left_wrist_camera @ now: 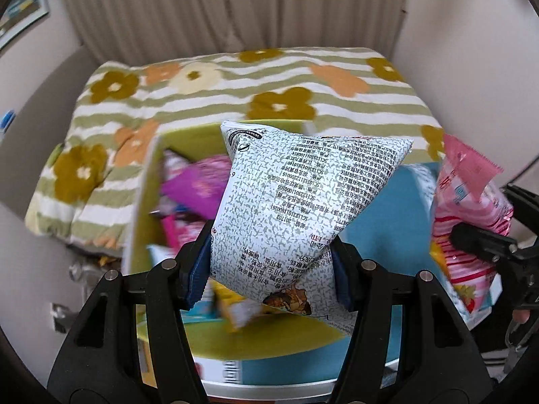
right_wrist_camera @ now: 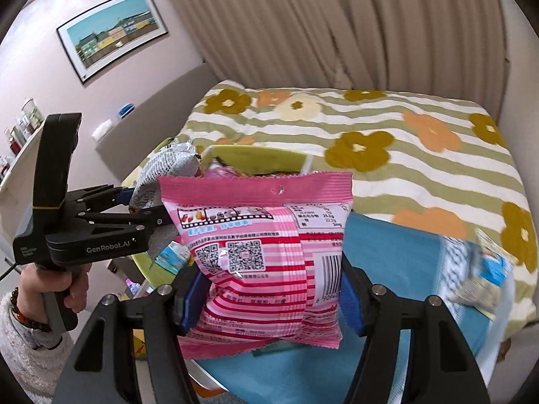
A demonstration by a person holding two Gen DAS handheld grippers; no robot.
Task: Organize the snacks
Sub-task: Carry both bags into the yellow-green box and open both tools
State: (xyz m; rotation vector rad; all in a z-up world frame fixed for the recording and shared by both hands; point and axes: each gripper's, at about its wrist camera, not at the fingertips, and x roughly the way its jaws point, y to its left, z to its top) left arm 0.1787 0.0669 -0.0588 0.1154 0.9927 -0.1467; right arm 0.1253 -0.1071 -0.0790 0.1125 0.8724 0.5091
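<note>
My left gripper [left_wrist_camera: 271, 262] clamps a white printed snack bag [left_wrist_camera: 296, 202] above the green box [left_wrist_camera: 145, 208] of snack packets; my right gripper [right_wrist_camera: 269, 299] clamps a pink striped snack bag [right_wrist_camera: 262, 256].

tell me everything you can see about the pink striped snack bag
The pink striped snack bag is a glossy plastic pouch with a solid pink zigzag-edged top seal and hang hole. Its back shows QR codes, a barcode and a nutrition table. It is sealed, puffy and roughly upright, pinched at its lower sides by the right gripper above the blue bin.

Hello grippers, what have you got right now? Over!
Left gripper shut on white snack bag. Right gripper shut on pink snack bag. Both over the bins. Nothing blocking.
</note>
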